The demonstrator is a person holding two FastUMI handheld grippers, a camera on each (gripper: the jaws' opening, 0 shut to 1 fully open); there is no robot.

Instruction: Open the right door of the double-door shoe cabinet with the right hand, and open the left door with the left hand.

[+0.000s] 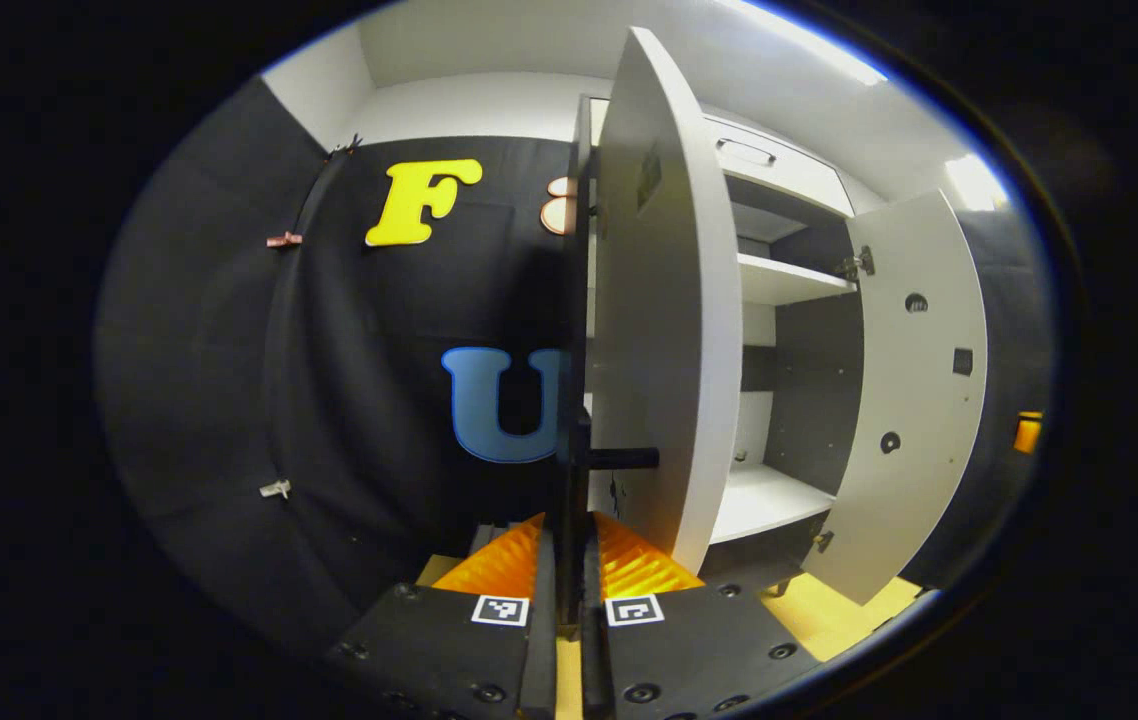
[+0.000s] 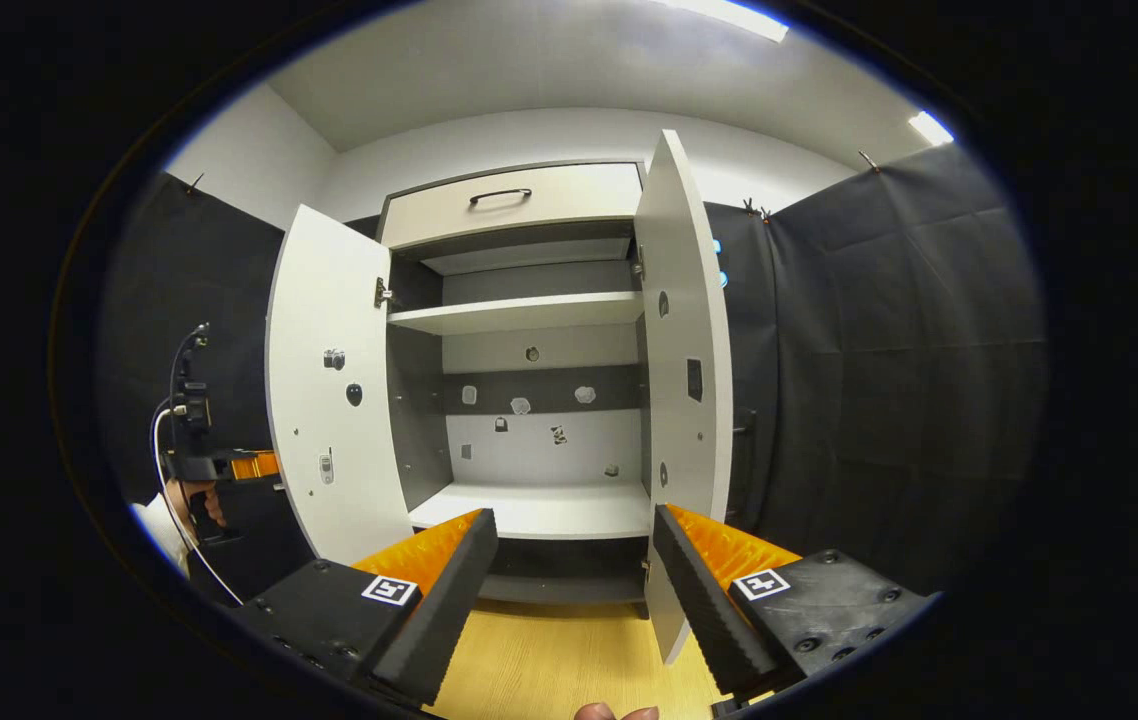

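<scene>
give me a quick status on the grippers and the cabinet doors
Left gripper shut on left door's handle. Right gripper open, holding nothing. Left door and right door both swung open. Nothing in the way.

left gripper view sits right up against the left door (image 1: 664, 330), looking along its edge; right gripper view faces the open shoe cabinet (image 2: 529, 370) from farther back. Both catch the shelves.

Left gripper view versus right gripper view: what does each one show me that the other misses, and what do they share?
Left gripper view: the left door nearly edge-on, with the left tongs shut on its handle. Right gripper view: the cabinet head-on, the right tongs open and off the doors, and a hand holding the other tongs. Both: left door and right door open, shelves, drawer.
</scene>
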